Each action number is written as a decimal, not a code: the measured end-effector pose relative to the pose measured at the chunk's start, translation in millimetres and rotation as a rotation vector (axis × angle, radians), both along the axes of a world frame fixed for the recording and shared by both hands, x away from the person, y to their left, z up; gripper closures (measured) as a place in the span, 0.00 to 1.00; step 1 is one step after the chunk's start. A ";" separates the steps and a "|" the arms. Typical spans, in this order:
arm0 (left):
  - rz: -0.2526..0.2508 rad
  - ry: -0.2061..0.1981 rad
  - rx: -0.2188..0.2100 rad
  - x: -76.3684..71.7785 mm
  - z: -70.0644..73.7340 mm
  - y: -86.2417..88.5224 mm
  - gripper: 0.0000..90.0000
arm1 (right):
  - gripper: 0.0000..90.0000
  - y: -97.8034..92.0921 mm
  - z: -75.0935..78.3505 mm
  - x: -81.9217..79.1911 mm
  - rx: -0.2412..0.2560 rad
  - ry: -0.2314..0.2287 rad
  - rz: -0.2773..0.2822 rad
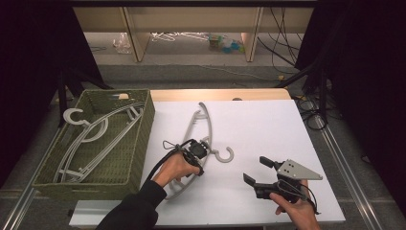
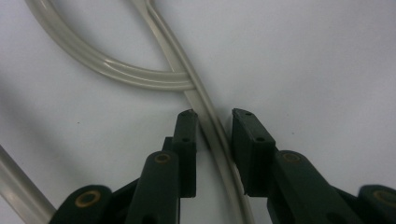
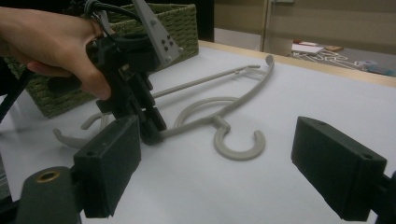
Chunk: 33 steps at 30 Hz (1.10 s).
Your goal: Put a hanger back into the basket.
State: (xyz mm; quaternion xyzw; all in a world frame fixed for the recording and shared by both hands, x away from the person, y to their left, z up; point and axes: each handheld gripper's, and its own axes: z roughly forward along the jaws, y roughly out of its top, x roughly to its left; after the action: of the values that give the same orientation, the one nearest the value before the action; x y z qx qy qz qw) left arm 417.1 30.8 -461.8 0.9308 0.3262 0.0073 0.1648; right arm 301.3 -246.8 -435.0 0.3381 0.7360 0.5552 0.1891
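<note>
The left hand-held gripper is pressing down onto the grey plastic hanger lying on the white desk, its jaws standing narrowly apart on either side of the hanger's thin bar, not yet clamped. The hanger's hook is lying just beyond that gripper. The right hand-held gripper is hovering well apart to the side, jaws spread wide, holding nothing. A woven basket with more hangers is sitting on the left gripper's far side.

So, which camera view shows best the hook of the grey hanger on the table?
The right gripper view: the hook lies whole and near. The high view shows it small, beside the left gripper. The left gripper view shows the hanger's bars.
</note>
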 end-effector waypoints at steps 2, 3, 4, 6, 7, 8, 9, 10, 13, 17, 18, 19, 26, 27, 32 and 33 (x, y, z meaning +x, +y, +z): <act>-0.012 -0.008 -0.005 0.5 -0.1 3.8 0.84 | 0.19 -0.4 1.0 -0.4 -0.017 0.004 -0.005; -0.017 -0.006 -0.008 1.9 0.0 6.1 0.87 | 0.19 0.7 0.1 -0.3 -0.004 -0.002 0.001; -0.012 -0.002 -0.023 2.1 -0.7 7.1 0.90 | 0.19 -0.3 0.4 -0.5 -0.017 -0.003 -0.005; -0.034 -0.006 -0.005 2.5 0.1 6.5 0.89 | 0.19 -0.7 0.5 0.2 -0.004 0.009 -0.005; -0.037 -0.006 0.005 2.5 0.3 5.6 0.89 | 0.19 -0.8 0.0 0.8 -0.014 0.002 -0.009; -0.036 0.000 0.022 3.4 1.1 3.9 0.89 | 0.19 -0.8 0.0 0.8 -0.014 0.002 -0.009; -0.027 0.014 0.029 5.0 1.5 1.7 0.88 | 0.19 -1.1 -0.5 0.8 -0.018 0.005 -0.002; -0.014 0.032 0.023 5.7 1.5 0.0 0.85 | 0.19 -1.3 -0.6 0.7 -0.019 0.005 -0.008; -0.015 0.030 0.045 4.9 1.6 -4.3 0.81 | 0.19 -0.7 0.2 1.1 -0.012 0.002 -0.002; -0.024 -0.007 0.052 2.3 1.0 -4.7 0.87 | 0.19 -0.6 0.3 1.1 -0.014 0.003 -0.001; -0.045 -0.014 0.060 2.4 1.4 -3.9 0.89 | 0.19 0.5 0.5 1.0 -0.009 0.000 -0.007; -0.051 -0.017 0.051 2.4 1.1 -3.4 0.90 | 0.19 1.0 0.7 0.6 -0.014 0.000 0.000; -0.017 -0.006 -0.146 1.5 7.9 21.3 0.90 | 0.19 -0.8 -0.8 1.3 -0.005 0.002 -0.003; 0.015 -0.001 -0.210 -0.4 10.0 24.8 0.90 | 0.19 -0.7 -1.3 2.1 0.007 -0.002 -0.004; 0.058 0.001 -0.347 -2.8 19.4 49.6 0.90 | 0.18 -0.4 -1.4 1.7 0.006 0.004 -0.002; 0.064 -0.013 -0.359 -3.0 20.8 54.6 0.90 | 0.18 -1.2 -0.3 1.3 -0.013 0.008 -0.007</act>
State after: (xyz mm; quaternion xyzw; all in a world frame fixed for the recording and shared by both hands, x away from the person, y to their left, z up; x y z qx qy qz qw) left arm 414.1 85.5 -441.1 0.8756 0.3505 -0.0399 0.3299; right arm 302.7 -248.0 -435.3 0.3416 0.7391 0.5484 0.1902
